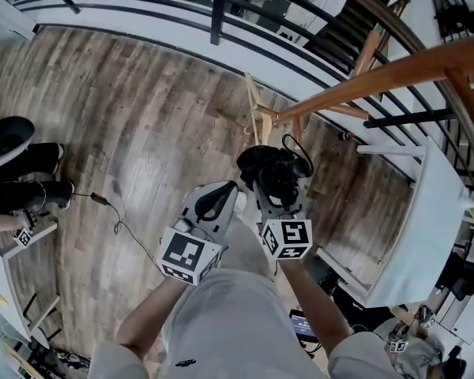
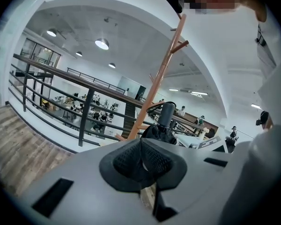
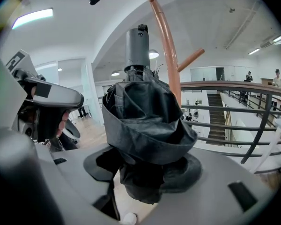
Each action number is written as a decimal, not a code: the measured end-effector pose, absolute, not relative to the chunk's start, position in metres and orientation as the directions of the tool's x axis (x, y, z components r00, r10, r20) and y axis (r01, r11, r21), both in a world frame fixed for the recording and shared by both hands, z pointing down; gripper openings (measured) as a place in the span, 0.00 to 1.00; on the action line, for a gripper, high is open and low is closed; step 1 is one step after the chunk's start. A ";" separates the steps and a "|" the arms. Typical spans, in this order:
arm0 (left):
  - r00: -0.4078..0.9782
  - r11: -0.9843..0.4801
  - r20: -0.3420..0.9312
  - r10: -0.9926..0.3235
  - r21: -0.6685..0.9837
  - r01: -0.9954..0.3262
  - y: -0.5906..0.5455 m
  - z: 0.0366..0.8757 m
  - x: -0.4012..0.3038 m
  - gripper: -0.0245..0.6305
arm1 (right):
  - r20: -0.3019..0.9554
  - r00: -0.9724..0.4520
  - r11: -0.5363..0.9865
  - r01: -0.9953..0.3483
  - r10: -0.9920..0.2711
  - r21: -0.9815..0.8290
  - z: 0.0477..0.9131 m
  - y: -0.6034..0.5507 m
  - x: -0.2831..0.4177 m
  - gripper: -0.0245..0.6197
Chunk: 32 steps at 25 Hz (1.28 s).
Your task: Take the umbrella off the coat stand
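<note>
A folded black umbrella [image 1: 270,168] stands up between the jaws of my right gripper [image 1: 273,189], which is shut on its bundled fabric [image 3: 145,121]. The umbrella's grey handle [image 3: 137,48] points up, close beside the orange wooden coat stand's pole [image 3: 168,46]. Seen from above, the coat stand [image 1: 363,81] slants from its feet on the floor to the upper right. My left gripper [image 1: 213,204] hangs just left of the umbrella with its black pads [image 2: 141,161] together and nothing between them. Beyond it, the umbrella [image 2: 162,124] and the stand [image 2: 159,74] show ahead.
A black metal railing [image 1: 221,6] runs behind the stand along the edge of the wood floor. A white table [image 1: 426,227] stands to the right. Someone's dark shoes [image 1: 28,172] and a thin cable [image 1: 114,215] lie at the left.
</note>
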<state>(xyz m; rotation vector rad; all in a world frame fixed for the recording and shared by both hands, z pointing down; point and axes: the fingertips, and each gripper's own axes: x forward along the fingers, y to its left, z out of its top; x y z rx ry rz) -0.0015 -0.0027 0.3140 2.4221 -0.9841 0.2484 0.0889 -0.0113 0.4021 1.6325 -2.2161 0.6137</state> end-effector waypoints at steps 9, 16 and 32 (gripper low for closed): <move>0.723 -0.616 0.315 -0.614 0.380 -0.689 0.010 0.272 -0.005 0.07 | 0.445 -0.343 0.307 -0.939 -0.827 -0.153 0.342 0.000 0.086 0.46; 0.740 -0.653 0.269 -0.616 0.350 -0.671 0.020 0.238 -0.008 0.07 | 0.411 -0.366 0.339 -0.930 -0.835 -0.141 0.299 0.014 0.087 0.46; 0.810 -0.731 0.188 -0.556 0.352 -0.584 0.037 0.160 0.029 0.07 | 0.331 -0.372 0.318 -0.925 -0.867 -0.207 0.206 0.045 0.129 0.46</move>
